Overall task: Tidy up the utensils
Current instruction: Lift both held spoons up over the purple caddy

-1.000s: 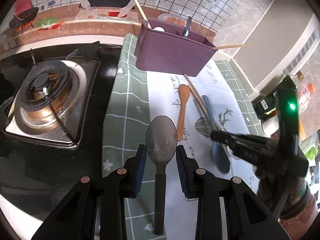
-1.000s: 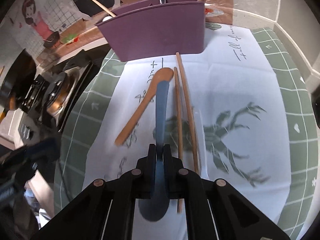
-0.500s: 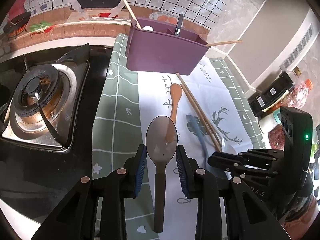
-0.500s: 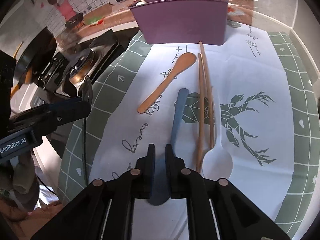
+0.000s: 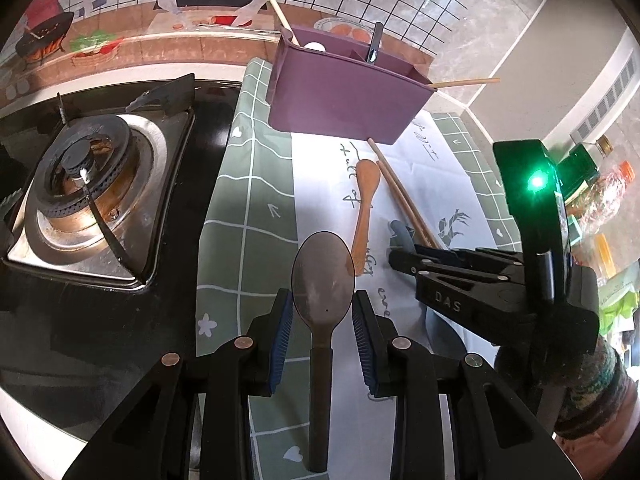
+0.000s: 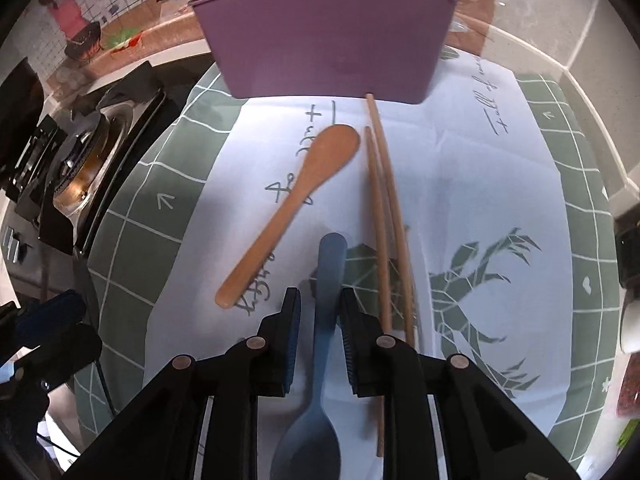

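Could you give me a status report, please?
Left gripper shut on dark spoon. Right gripper open astride blue spoon on cloth. Chopsticks lie beside it; purple holder ahead.

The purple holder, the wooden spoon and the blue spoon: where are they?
purple holder [image 6: 328, 48], right wrist view, front wall.
wooden spoon [image 6: 334, 146], right wrist view, bowl.
blue spoon [image 6: 330, 264], right wrist view, handle.

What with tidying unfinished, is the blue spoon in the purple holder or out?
Out: the blue spoon lies on the cloth before the purple holder.
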The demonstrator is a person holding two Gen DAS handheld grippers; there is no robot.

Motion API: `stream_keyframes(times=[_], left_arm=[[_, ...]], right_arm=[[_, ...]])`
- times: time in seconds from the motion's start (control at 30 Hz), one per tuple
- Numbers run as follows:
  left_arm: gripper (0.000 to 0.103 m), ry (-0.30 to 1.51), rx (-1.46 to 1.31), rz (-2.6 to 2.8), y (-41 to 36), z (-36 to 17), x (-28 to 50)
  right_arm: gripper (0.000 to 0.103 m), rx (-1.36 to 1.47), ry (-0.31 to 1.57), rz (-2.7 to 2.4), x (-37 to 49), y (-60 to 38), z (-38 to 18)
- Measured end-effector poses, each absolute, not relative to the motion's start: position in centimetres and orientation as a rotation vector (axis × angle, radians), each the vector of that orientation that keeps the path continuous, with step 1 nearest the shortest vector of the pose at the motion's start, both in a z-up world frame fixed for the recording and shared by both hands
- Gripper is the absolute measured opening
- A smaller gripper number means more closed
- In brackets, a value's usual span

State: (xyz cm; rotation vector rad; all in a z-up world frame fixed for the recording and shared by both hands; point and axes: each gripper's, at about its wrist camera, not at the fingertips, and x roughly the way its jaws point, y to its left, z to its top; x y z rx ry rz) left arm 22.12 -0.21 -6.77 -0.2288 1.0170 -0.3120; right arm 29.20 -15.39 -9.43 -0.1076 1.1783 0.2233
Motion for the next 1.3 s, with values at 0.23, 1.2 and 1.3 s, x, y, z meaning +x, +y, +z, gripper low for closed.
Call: stream_keyframes(times=[0.23, 1.2, 1.3], left_arm=[[0.032, 1.02, -0.225, -0.318, -0.3, -6.8, 22.1], [0.041, 0.994, -0.138, -0.32, -3.1, -1.0, 29.2], [0.041, 1.128, -0.183, -0.285, -4.0, -5.4, 30.7]], right_arm=[[0.011, -0.139, 1.101, 0.282, 26.9, -15.5, -7.6], [0.011, -0.012, 0.755, 0.331, 25.2, -20.8, 6.4], [0.011, -0.006, 0.794, 0.327, 25.5, -21.4, 4.8]])
